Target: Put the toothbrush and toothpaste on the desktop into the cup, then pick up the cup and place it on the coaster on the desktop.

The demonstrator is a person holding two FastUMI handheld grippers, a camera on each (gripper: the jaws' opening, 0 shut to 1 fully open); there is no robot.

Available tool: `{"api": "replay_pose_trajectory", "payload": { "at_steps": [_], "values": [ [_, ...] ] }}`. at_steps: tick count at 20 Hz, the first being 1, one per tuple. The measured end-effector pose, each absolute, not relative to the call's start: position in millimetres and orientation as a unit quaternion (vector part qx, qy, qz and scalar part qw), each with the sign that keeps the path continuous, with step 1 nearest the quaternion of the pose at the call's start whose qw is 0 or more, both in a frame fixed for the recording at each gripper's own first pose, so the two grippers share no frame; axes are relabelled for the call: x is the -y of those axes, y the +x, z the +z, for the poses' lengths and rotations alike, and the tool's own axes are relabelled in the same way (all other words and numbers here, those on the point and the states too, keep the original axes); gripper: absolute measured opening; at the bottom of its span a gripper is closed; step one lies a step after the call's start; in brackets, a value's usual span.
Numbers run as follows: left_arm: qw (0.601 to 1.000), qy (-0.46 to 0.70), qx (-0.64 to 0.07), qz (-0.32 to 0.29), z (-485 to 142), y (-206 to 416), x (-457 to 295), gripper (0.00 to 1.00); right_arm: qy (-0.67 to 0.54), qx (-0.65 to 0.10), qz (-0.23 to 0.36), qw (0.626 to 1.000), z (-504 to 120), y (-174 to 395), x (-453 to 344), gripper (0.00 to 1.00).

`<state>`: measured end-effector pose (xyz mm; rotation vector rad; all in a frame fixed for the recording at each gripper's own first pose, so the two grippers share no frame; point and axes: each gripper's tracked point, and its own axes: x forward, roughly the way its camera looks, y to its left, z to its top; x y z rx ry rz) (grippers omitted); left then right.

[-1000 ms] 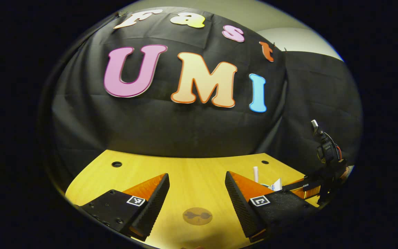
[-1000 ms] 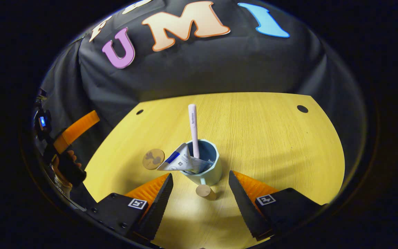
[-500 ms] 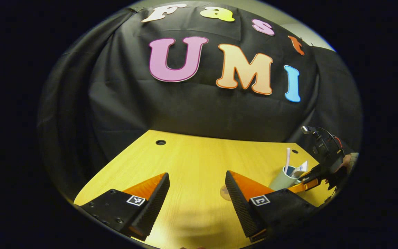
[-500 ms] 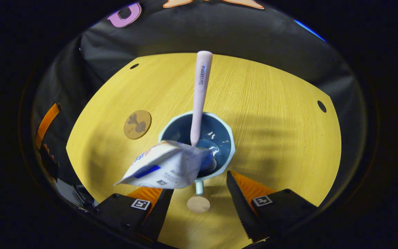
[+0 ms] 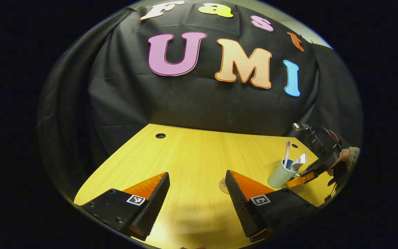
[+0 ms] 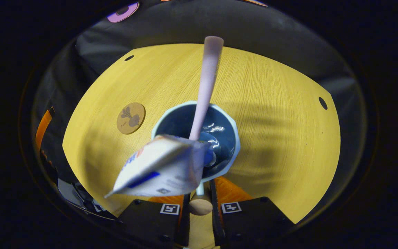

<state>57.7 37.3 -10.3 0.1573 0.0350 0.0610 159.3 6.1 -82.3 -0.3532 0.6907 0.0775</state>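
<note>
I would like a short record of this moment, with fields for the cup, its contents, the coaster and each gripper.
cup: pale blue cup on the yellow desktop, not on the coaster
contents: toothbrush standing inside; toothpaste leaning out over the rim
coaster: round brown coaster, apart from the cup, bare
right gripper: fingers closed on the cup handle
left gripper: open, holding nothing, above the desktop
</note>
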Motion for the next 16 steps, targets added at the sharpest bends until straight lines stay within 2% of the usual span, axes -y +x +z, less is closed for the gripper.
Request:
{"api": "replay_pose_trajectory", "payload": {
  "at_steps": [1, 2, 3, 7, 16],
  "values": [
    [0.996, 0.078, -0.019, 0.026, -12, 60, -35, 0.94, -0.174, -0.335, 0.037, 0.925, -81, 158, -7, 0.29],
    [0.997, 0.078, -0.017, 0.022, -11, 61, -32, 0.94, -0.173, -0.336, 0.035, 0.925, -83, 158, -6, 0.24],
    [0.997, 0.077, -0.017, 0.018, -11, 61, -31, 0.94, -0.174, -0.335, 0.033, 0.925, -83, 159, -6, 0.28],
    [0.997, 0.073, -0.021, 0.015, -14, 60, -33, 0.94, -0.181, -0.325, 0.022, 0.928, -77, 159, -7, 0.25],
    [0.998, 0.053, -0.031, 0.015, -24, 39, -49, 0.94, -0.207, -0.295, 0.099, 0.928, -62, 156, -47, 0.25]
  ]
}}
